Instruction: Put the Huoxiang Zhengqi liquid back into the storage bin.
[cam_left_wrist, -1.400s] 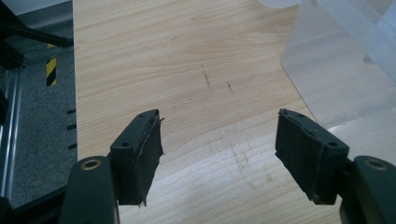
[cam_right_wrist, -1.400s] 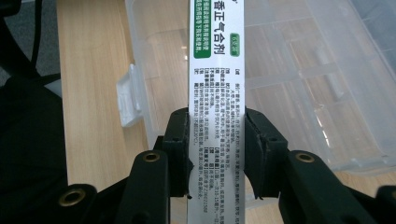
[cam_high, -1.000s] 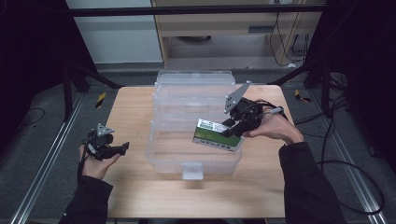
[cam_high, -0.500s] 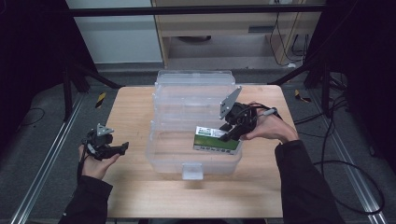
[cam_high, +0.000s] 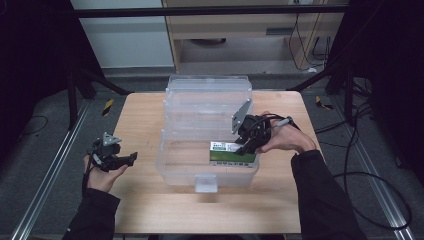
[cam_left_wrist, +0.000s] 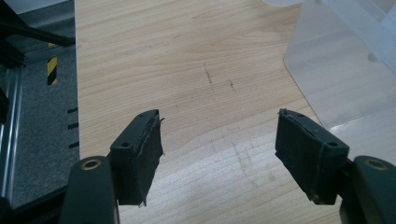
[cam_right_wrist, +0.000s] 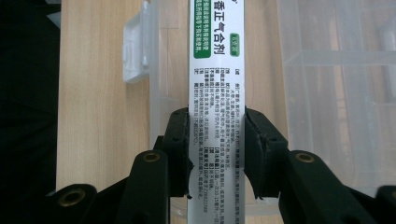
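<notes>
A clear plastic storage bin stands open in the middle of the wooden table, its lid lying flat behind it. My right gripper is shut on a green and white medicine box and holds it low inside the bin's right front part. In the right gripper view both pads press the box's narrow printed side, with the bin's front latch to the left. My left gripper rests over the table left of the bin, open, its jaws wide apart with bare wood between its fingertips.
The bin's corner shows at the upper right of the left gripper view. The table's left edge drops to a metal rail and grey floor with yellow and black tape. Cables lie on the floor at the right.
My right gripper has sunk with the medicine box, from above the bin's rim down into the bin. The left gripper has kept still.
</notes>
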